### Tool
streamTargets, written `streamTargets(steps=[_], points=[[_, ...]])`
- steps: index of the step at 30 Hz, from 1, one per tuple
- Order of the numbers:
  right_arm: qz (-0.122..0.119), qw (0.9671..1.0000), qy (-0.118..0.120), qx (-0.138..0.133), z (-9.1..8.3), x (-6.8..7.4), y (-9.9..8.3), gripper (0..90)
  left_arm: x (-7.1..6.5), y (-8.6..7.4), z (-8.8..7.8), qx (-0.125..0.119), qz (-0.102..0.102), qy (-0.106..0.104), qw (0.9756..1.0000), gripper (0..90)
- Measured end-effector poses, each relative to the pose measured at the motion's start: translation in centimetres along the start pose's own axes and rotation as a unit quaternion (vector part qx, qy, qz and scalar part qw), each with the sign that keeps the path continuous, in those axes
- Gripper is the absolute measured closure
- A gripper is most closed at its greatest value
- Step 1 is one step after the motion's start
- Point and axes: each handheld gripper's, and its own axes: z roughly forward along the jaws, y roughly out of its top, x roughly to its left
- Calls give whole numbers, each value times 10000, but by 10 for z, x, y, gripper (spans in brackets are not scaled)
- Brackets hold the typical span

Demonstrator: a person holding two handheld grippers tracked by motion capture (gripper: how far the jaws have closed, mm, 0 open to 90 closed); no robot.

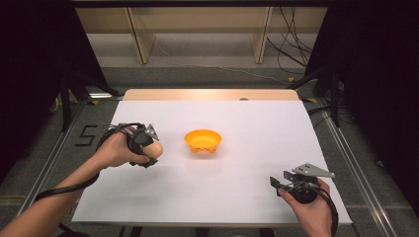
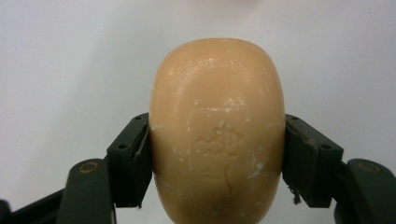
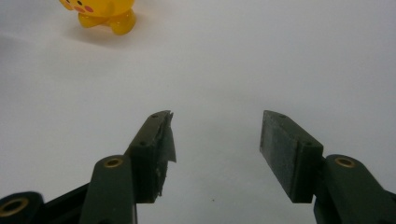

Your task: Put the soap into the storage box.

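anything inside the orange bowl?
In the high view the orange bowl looks empty as far as its interior shows; its near wall hides the bottom. The soap bar is not in it: the left gripper holds it, jaws clamped on both sides, left of the bowl.

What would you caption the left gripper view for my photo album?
The left gripper clamps a tan soap bar between its black jaws above the white table.

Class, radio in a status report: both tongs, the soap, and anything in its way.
Left tongs shut on soap. Right tongs open, empty, near table edge. Orange bowl just right of the soap; white table between them bare.
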Motion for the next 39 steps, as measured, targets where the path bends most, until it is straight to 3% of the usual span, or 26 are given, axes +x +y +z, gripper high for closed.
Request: streamTargets(steps=[1,2,4,6,7,8,12,13,17,19,20,21,23,31,35,39], points=[[119,9999,-57,26,0,2,0,441,1,1,0,18,85,-3,10000,324],[-63,9999,-104,-11,-1,0,0,441,-1,2,2,-21,-17,-11,10000,324],[-67,9999,-123,-22,-1,0,0,441,2,4,2,-19,156,-9,9999,324],[-66,9999,-74,-49,0,0,0,441,1,6,3,-25,56,-64,10000,324],[-66,9999,-74,-49,0,0,0,441,3,7,3,-47,188,-50,9998,324],[-59,9999,-76,-47,0,0,-1,441,2,8,3,-22,79,-88,9999,324],[-98,9999,-106,-58,-1,-1,-1,441,5,12,5,-58,92,-105,9999,324],[-93,9999,-98,-66,-1,-1,-1,442,4,13,5,-69,10,-125,9999,324],[41,10000,-70,-26,-2,0,-1,442,5,18,5,-83,71,-116,9999,324],[-12,9999,-101,-55,-2,-1,-1,442,8,21,5,-109,234,-92,9996,324],[113,9999,-102,-27,-3,1,-1,441,7,22,5,-124,192,-105,9997,324],[-91,9998,-144,-90,-2,-1,-1,441,5,22,5,-110,54,-131,9998,324],[-91,9998,-144,-90,-2,-1,-1,442,9,25,5,-158,257,-91,9995,324],[-37,9999,-64,-107,-2,-2,-2,442,8,32,7,-244,286,-138,9992,324],[-11,9999,-62,-99,-3,-1,-1,441,9,35,9,-346,504,-161,9980,324],[-11,9999,-60,-98,-3,-1,-1,441,10,37,9,-299,476,-226,9982,324]])
